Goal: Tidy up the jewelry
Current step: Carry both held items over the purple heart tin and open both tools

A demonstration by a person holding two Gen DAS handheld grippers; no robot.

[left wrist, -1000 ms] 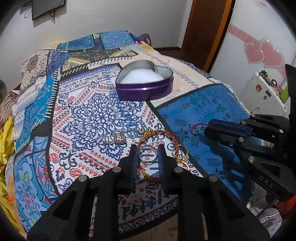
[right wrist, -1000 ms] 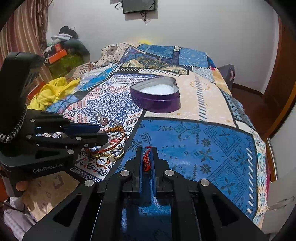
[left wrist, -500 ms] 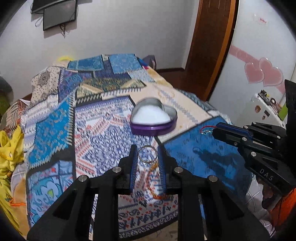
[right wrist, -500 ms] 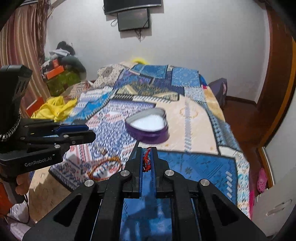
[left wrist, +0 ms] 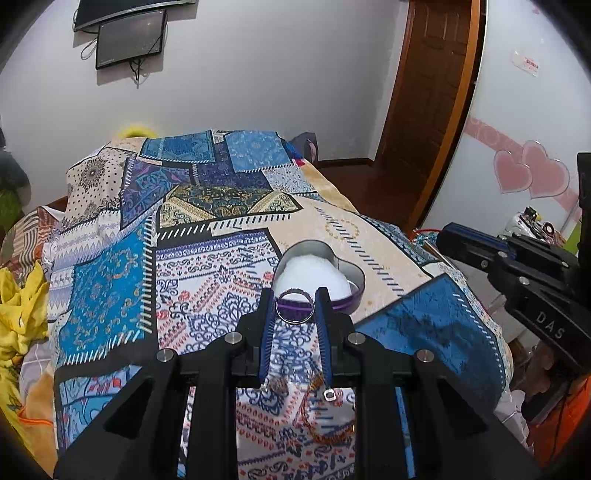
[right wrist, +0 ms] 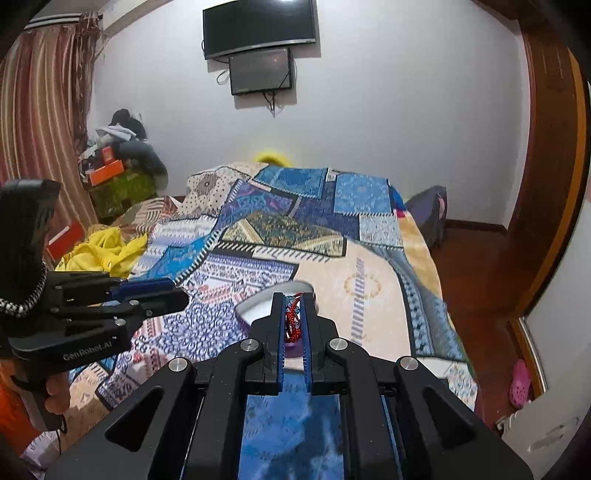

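Note:
My left gripper [left wrist: 295, 306] is shut on a silver ring [left wrist: 295, 305] and holds it up in the air, in line with the purple heart-shaped box [left wrist: 354, 284] with a white lining on the bed. My right gripper [right wrist: 293, 317] is shut on a red beaded bracelet [right wrist: 293, 321], raised, with the box [right wrist: 255, 308] partly hidden behind its fingers. The right gripper also shows at the right of the left wrist view [left wrist: 439, 236]. The left gripper shows at the left of the right wrist view [right wrist: 177, 293]. An orange-red bracelet [left wrist: 325, 417] and small pieces [left wrist: 277, 386] lie on the cloth below my left fingers.
The patchwork bedspread [left wrist: 207, 258] covers the bed. Yellow cloth [left wrist: 18, 310] lies at its left side. A wooden door [left wrist: 432, 92] and bare floor lie to the right. A TV [right wrist: 258, 27] hangs on the far wall.
Both grippers have risen well above the bed with their pieces still held. The bracelet and rings on the cloth now lie far below. The heart box now sits in line with both grippers.

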